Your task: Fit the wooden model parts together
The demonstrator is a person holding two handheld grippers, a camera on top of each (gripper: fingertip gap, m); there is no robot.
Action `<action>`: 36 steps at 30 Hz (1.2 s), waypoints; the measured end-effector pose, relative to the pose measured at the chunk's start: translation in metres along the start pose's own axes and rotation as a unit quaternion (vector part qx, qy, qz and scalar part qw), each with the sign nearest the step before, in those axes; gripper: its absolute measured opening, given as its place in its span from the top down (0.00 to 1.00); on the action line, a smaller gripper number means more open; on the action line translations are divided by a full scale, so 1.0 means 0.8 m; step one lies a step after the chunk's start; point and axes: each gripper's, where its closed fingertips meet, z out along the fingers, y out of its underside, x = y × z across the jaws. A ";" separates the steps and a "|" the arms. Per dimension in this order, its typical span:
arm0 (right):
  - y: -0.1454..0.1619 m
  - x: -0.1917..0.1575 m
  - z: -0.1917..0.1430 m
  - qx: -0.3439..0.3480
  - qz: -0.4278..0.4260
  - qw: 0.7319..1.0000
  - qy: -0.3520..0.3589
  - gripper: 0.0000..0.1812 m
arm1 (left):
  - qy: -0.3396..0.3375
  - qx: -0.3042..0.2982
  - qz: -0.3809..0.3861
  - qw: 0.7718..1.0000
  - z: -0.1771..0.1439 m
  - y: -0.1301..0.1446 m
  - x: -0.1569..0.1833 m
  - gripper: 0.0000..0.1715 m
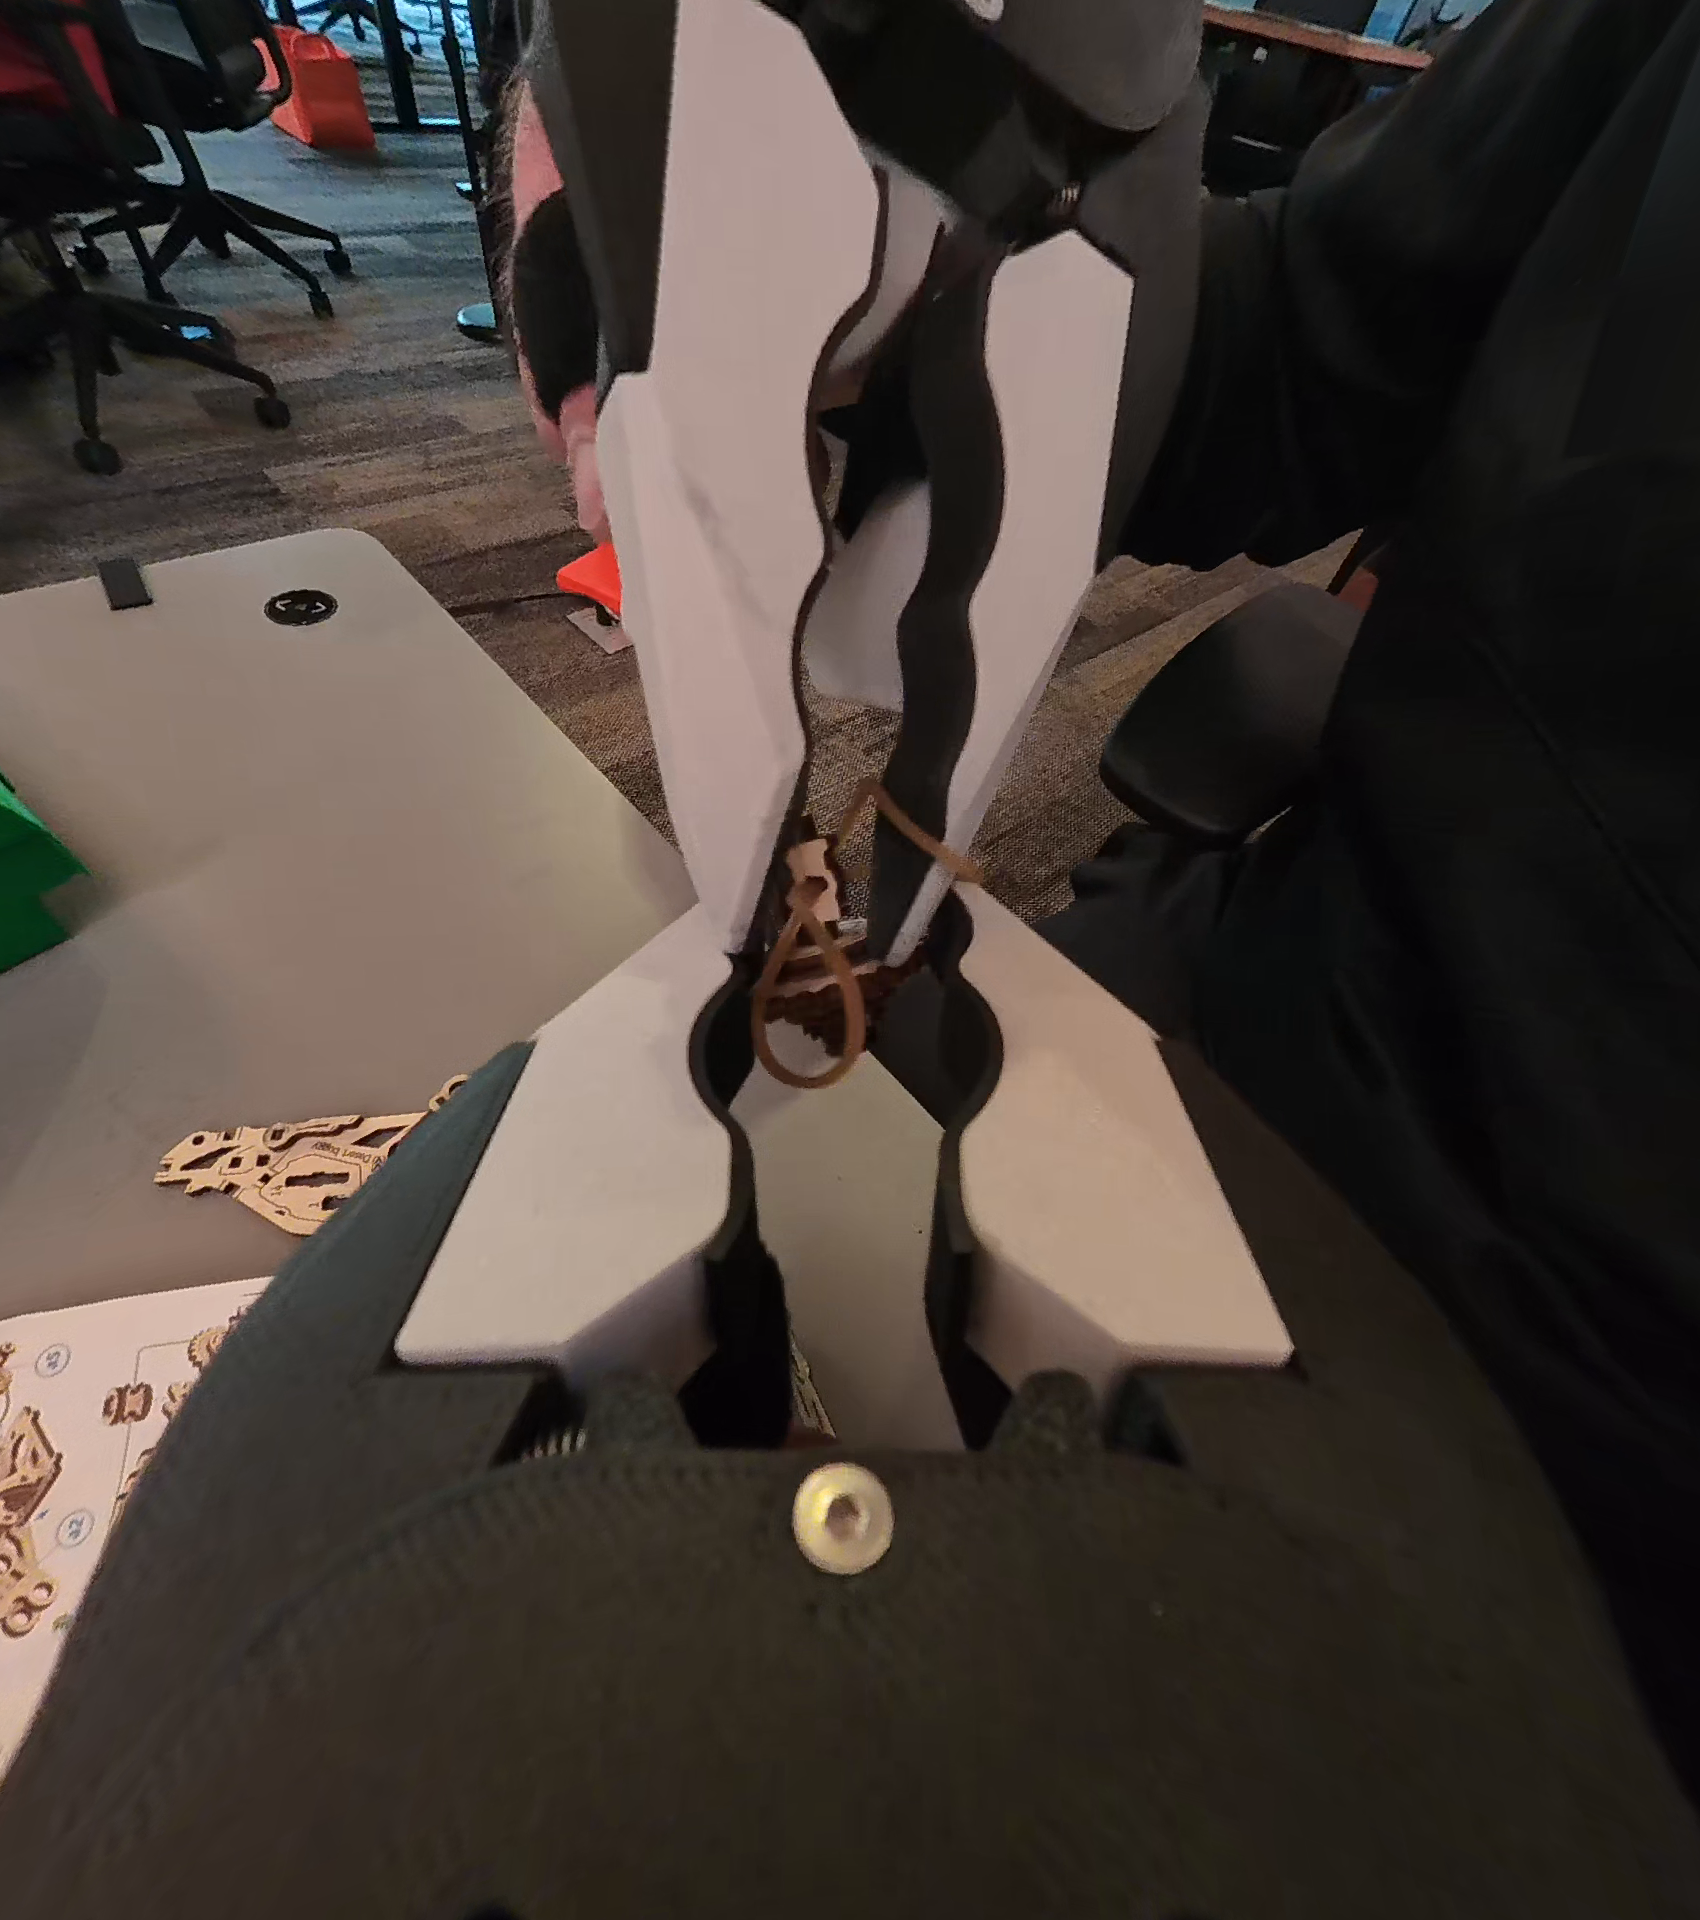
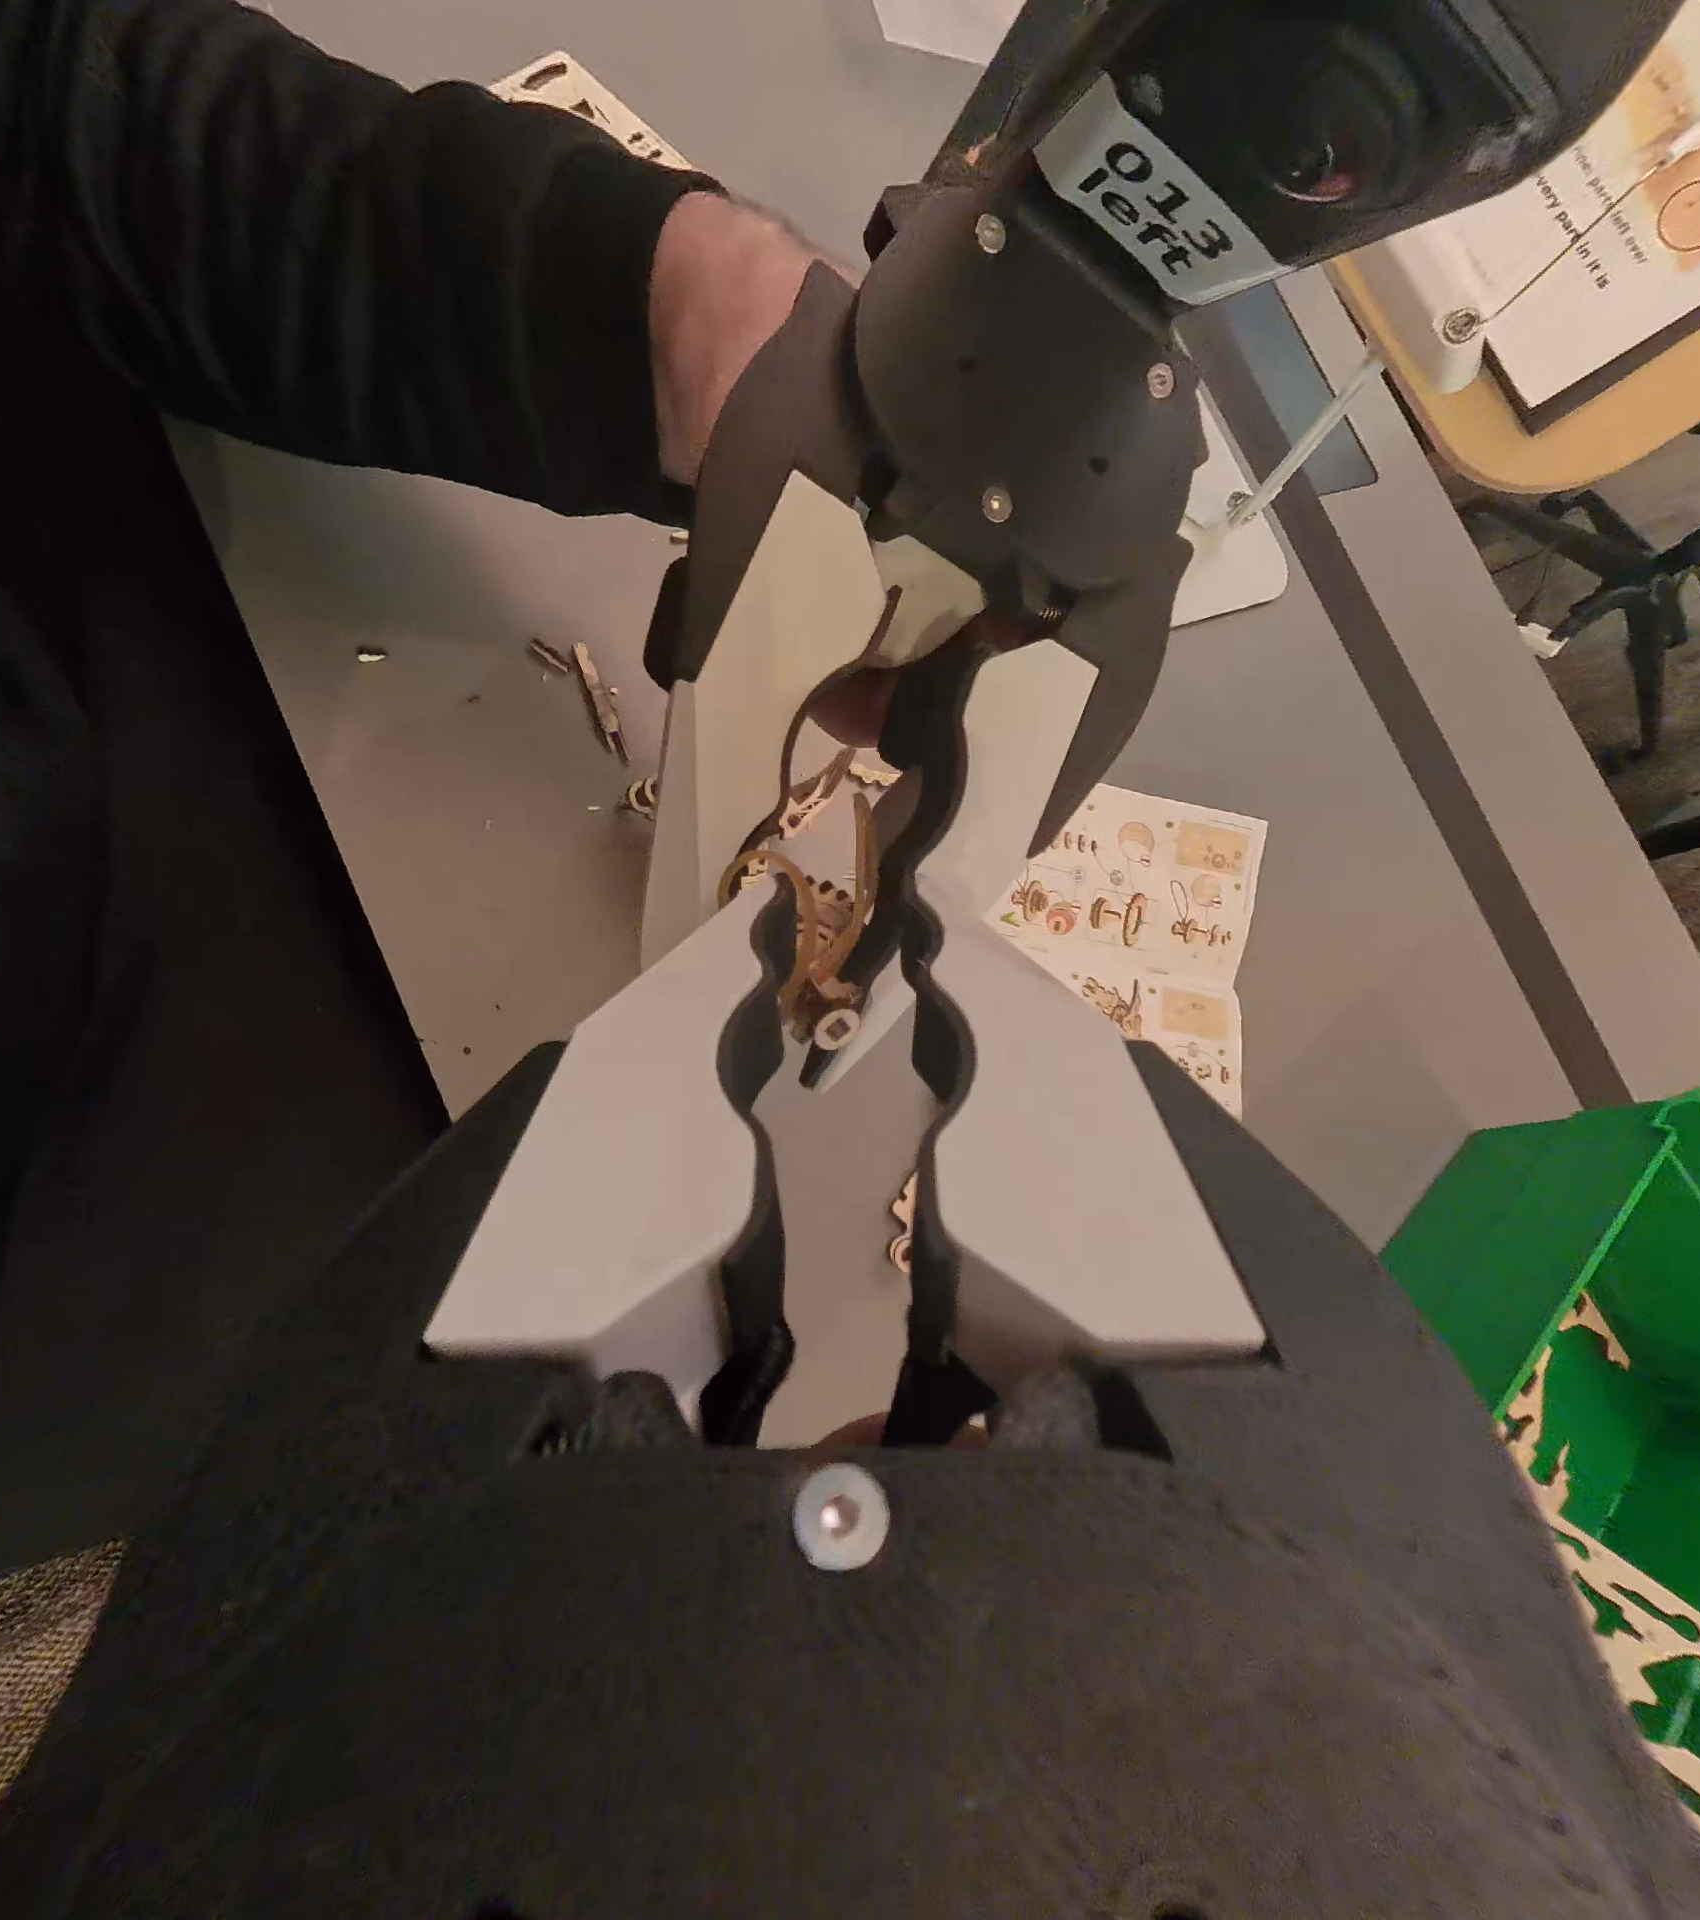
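Two grippers meet tip to tip above the near edge of the grey table [image 2: 1397,935]. Between them hangs a small wooden model part [image 1: 815,977] with a tan rubber band [image 1: 804,1023] looped around it.

Left gripper [image 1: 830,951]: white wedge-shaped fingers with wavy black rubber liners, matte black textured body. Fingers narrow, tips closed on the wooden part and band. In the right wrist view its body carries a white label with printed writing.

Right gripper [image 2: 841,914]: same build. Fingers narrow, tips pressing the same wooden part from the opposite side; whether they truly grip it or only touch it, cannot tell. The band strands run up between both sets of tips.

On the table, beyond the grippers: a printed instruction sheet [image 2: 1147,914] with coloured diagrams, flat. A laser-cut plywood sheet [image 1: 295,1164] lies left of the left gripper, pale, with burnt-brown edges. Small wooden offcuts [image 2: 597,696] are scattered on the table. A green plastic bin [image 2: 1604,1351], ribbed, sits at the table's edge and holds punched-out plywood scraps.

A dark sleeve [image 2: 358,260] leads to the left gripper.
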 end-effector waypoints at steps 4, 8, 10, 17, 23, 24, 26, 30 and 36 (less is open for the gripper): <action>0.001 0.001 0.000 -0.003 -0.011 1.000 0.004 0.92 | -0.006 -0.007 0.000 1.000 0.001 0.001 -0.001 0.83; 0.004 0.000 -0.001 -0.010 -0.019 1.000 0.002 0.92 | -0.004 -0.011 -0.006 1.000 0.004 0.002 -0.001 0.83; 0.006 0.001 -0.001 -0.015 -0.034 0.999 0.009 0.94 | 0.001 -0.010 -0.010 1.000 0.006 0.002 0.001 0.83; 0.008 0.001 -0.004 -0.018 -0.076 0.996 0.035 1.00 | 0.010 -0.003 -0.051 0.999 0.009 0.002 -0.003 0.83; 0.019 0.003 0.004 -0.044 -0.087 0.994 0.047 1.00 | 0.007 -0.003 -0.055 0.998 0.012 -0.001 -0.003 0.83; 0.018 0.004 0.004 -0.042 -0.087 0.994 0.047 1.00 | 0.008 -0.002 -0.055 0.998 0.012 -0.001 -0.002 0.83; 0.017 0.005 0.004 -0.036 -0.075 0.995 0.047 1.00 | 0.008 0.003 -0.054 0.999 0.010 -0.002 -0.004 0.83; 0.011 0.013 -0.004 0.009 -0.019 0.999 0.043 1.00 | 0.002 0.030 -0.061 0.998 0.005 -0.006 -0.013 0.71; 0.012 0.031 -0.018 0.057 0.050 0.996 0.048 1.00 | -0.016 0.066 -0.062 0.996 -0.010 -0.012 -0.029 0.62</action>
